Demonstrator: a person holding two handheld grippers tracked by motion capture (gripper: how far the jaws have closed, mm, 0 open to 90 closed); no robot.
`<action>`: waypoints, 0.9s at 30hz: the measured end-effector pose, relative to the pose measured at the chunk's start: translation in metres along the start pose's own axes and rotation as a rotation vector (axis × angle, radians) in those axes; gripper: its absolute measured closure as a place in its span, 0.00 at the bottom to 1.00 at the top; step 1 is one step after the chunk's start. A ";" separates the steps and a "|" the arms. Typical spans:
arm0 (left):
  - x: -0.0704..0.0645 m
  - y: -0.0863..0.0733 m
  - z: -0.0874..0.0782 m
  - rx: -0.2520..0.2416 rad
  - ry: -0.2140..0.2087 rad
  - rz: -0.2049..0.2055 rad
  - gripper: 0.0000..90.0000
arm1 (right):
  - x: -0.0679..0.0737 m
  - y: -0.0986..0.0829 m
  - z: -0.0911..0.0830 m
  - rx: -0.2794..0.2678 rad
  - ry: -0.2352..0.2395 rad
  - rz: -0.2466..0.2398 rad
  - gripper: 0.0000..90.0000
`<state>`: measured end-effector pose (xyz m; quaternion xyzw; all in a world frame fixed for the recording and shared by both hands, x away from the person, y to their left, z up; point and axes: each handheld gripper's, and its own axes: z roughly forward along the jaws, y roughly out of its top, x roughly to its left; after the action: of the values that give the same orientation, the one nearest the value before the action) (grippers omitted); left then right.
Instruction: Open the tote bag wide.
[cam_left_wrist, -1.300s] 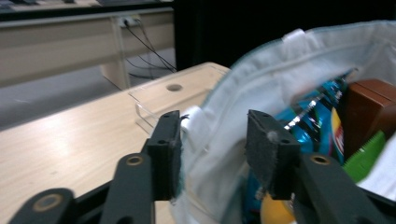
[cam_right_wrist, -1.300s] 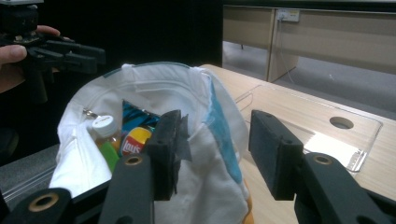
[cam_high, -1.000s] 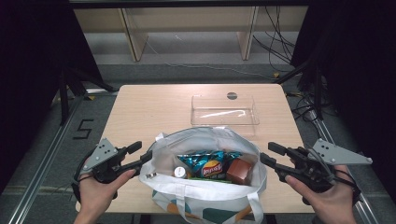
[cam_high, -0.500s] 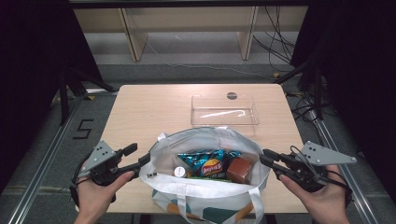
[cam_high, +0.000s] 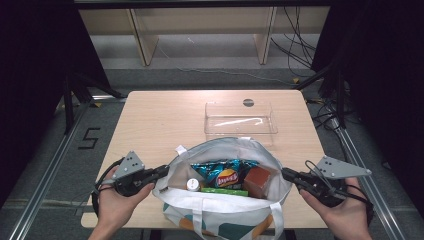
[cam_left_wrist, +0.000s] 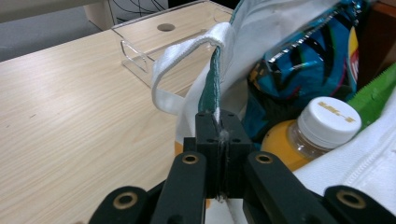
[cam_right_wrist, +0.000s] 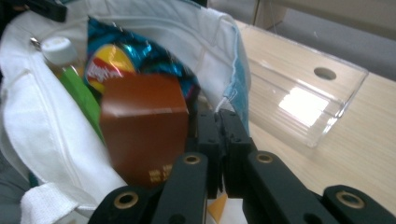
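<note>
Left gripper (cam_left_wrist: 218, 140): jaws pinched shut on the rim of the tote bag (cam_high: 222, 207) at its left side, by the green-lined seam and a white strap loop (cam_left_wrist: 187, 60).
Right gripper (cam_right_wrist: 219, 140): jaws closed on the bag's right rim, beside the brown box (cam_right_wrist: 142, 126).
Bag's place: stood open at the near edge of the table (cam_high: 160, 115), mouth spread between both grippers.
Handling: soft, floppy cloth; judged fairly heavy when filled, so the rim would sag; the seams and straps looked the firmest holds.
Contents: juice bottle (cam_high: 192, 184) with white cap, green packet (cam_high: 225, 192), crisp bag (cam_high: 222, 172), brown box (cam_high: 256, 182), packed close together.
Farther off: clear plastic tray (cam_high: 240, 119) just beyond the bag, toward the far right; likely in the way if the bag slid forward.
</note>
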<state>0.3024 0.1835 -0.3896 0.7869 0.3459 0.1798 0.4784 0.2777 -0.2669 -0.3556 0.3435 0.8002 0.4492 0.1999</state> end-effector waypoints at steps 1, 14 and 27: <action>-0.002 -0.001 0.002 0.012 0.008 0.007 0.98 | -0.004 -0.006 0.006 0.021 0.002 -0.027 0.99; 0.000 -0.024 0.031 0.122 0.035 0.005 0.98 | -0.011 -0.037 0.034 0.165 0.049 0.050 0.99; 0.005 -0.048 0.059 0.256 0.028 0.056 0.97 | -0.011 -0.062 0.060 0.292 0.080 0.081 0.99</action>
<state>0.3242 0.1652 -0.4600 0.8484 0.3505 0.1586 0.3637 0.2998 -0.2628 -0.4393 0.3827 0.8498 0.3491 0.0977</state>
